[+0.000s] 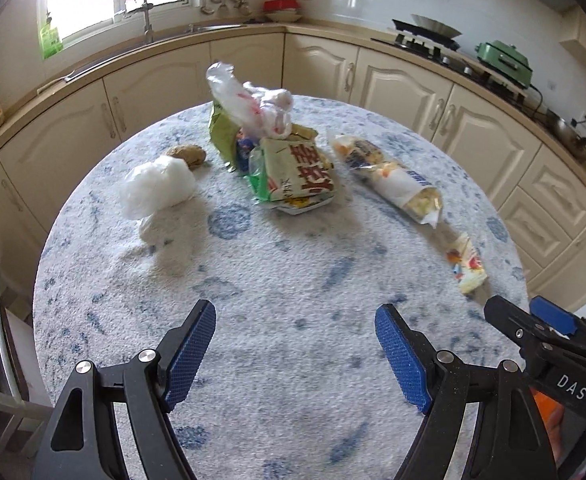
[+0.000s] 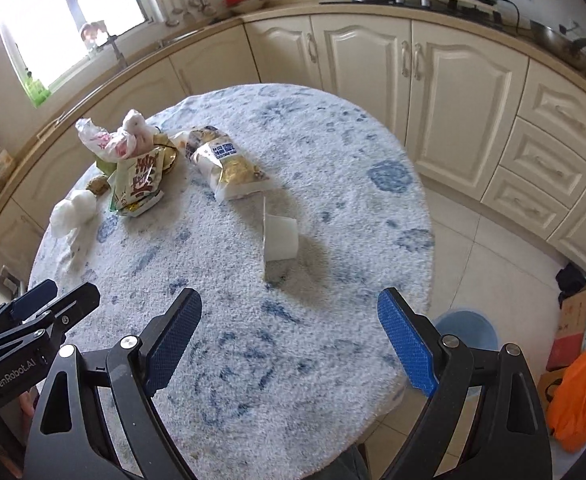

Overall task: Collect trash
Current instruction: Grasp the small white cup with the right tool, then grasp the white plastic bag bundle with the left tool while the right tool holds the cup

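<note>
Trash lies on a round table with a blue-speckled cloth (image 1: 285, 280). A crumpled white plastic bag (image 1: 155, 190) is at the left, with a brown lump (image 1: 189, 155) behind it. A pile of snack bags (image 1: 293, 172) under a clear plastic bag (image 1: 249, 104) sits in the middle. A long white wrapper (image 1: 389, 176) and a small colourful wrapper (image 1: 467, 264) lie to the right. In the right wrist view the small wrapper (image 2: 279, 238) stands nearest, beyond it the long wrapper (image 2: 229, 168) and the pile (image 2: 139, 180). My left gripper (image 1: 295, 320) and right gripper (image 2: 289, 304) hover open over the near cloth, empty.
Cream kitchen cabinets (image 1: 405, 80) curve behind the table, with a sink, a stove (image 1: 425, 40) and a green appliance (image 1: 503, 64) on the counter. A blue bin (image 2: 467, 330) stands on the tiled floor by the table's right edge. An orange bag (image 2: 585, 392) and boxes lie further right.
</note>
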### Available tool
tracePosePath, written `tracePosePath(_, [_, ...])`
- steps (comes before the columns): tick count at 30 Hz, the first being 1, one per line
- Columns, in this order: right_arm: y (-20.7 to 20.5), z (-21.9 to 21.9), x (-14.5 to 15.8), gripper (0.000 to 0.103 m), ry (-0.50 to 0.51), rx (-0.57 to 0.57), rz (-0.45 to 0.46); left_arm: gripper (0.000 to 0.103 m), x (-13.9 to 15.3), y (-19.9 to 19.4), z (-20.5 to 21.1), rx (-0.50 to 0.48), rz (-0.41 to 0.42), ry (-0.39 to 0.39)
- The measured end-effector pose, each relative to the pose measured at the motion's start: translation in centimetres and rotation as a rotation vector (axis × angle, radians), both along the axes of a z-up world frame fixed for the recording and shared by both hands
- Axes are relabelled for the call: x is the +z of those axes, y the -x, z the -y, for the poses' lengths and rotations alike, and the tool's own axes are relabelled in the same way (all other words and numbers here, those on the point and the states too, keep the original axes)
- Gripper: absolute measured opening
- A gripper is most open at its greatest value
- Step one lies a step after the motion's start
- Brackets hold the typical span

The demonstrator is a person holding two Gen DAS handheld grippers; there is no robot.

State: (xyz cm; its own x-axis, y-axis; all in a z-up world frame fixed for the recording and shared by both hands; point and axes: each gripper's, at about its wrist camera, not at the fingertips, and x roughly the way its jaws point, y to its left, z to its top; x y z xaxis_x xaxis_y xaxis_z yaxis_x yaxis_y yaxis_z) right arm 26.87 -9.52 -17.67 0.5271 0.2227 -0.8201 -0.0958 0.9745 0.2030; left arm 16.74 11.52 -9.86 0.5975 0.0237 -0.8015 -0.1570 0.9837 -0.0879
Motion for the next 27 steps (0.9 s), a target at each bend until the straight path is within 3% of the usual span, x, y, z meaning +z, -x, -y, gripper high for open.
tracePosePath(7, [-2.9, -2.2, -1.5, 0.088, 0.025, 0.035, -0.025, 0.078, -1.3, -2.6, -3.1, 0.057, -0.057, 0.047])
tracePosePath(10, [-4.0, -2.9, -2.3, 0.067, 0.048, 0.044, -0.042, 0.078, -1.9, -3.9, -4.1, 0.072, -0.072, 0.06])
tracePosePath(12, [-4.1, -3.2, -2.3, 0.046, 0.1, 0.033, -0.014, 0.078, -2.4, -4.8, -4.7, 0.086, -0.08, 0.064])
tracePosePath(13, [-4.1, -3.3, -2.3, 0.024, 0.127, 0.022, 0.0, 0.078, -2.7, -5.0, -5.1, 0.094, -0.082, 0.067])
tracePosePath(22, [-5.6, -2.6, -2.0, 0.023, 0.027, 0.045, -0.037, 0.078, -3.2, -6.5, -8.9, 0.167, -0.081, 0.082])
tracePosePath(27, [-7.5, -3.0, -1.4, 0.023, 0.031, 0.049, -0.029, 0.078, -2.7, -8.0, -10.6, 0.189, -0.081, 0.071])
